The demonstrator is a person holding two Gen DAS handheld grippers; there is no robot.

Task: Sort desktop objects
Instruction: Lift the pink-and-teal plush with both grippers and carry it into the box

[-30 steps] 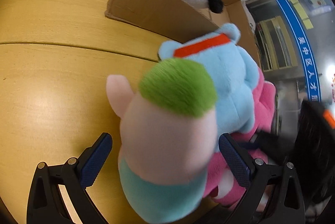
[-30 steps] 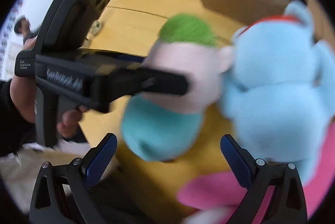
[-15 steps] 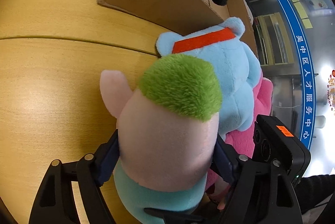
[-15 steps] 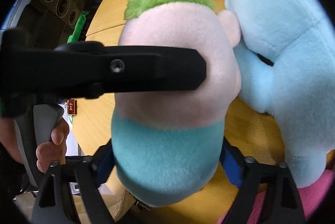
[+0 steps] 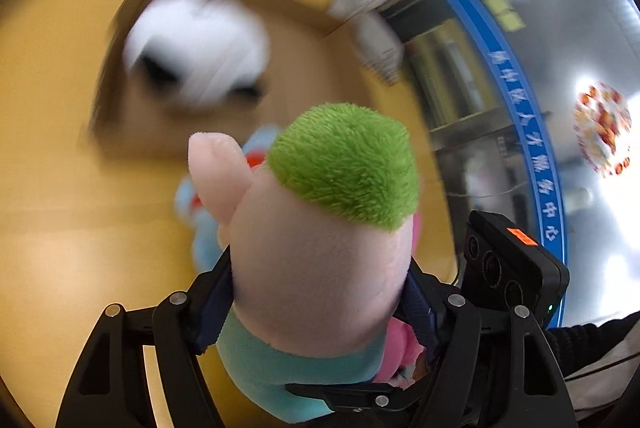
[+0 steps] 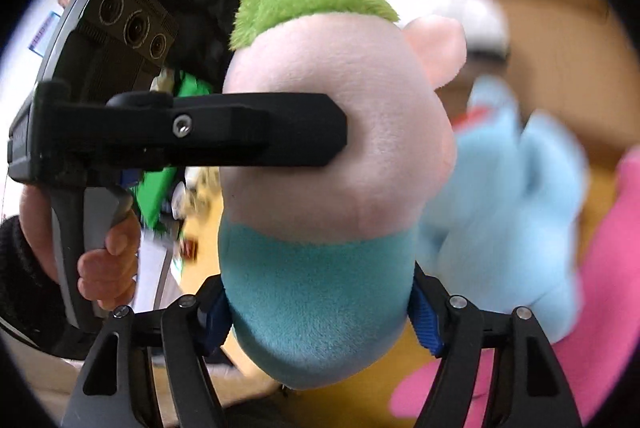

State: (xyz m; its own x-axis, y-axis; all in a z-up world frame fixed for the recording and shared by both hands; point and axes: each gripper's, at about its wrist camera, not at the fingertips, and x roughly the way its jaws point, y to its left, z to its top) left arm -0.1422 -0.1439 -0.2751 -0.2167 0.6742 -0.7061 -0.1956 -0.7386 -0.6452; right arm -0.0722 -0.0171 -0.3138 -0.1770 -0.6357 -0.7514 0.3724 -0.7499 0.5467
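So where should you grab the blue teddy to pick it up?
Grab the blue teddy around its round tummy, coming down from above. It lies on the yellow table with the pink toy close beside it, so a sideways approach looks crowded. The soft middle should squeeze easily.

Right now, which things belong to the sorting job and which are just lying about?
Job:
- green-haired doll, gripped by left gripper and right gripper
- cardboard box holding a panda toy
- blue plush
- pink plush

Lying about:
- blue wall banner
- green cloth
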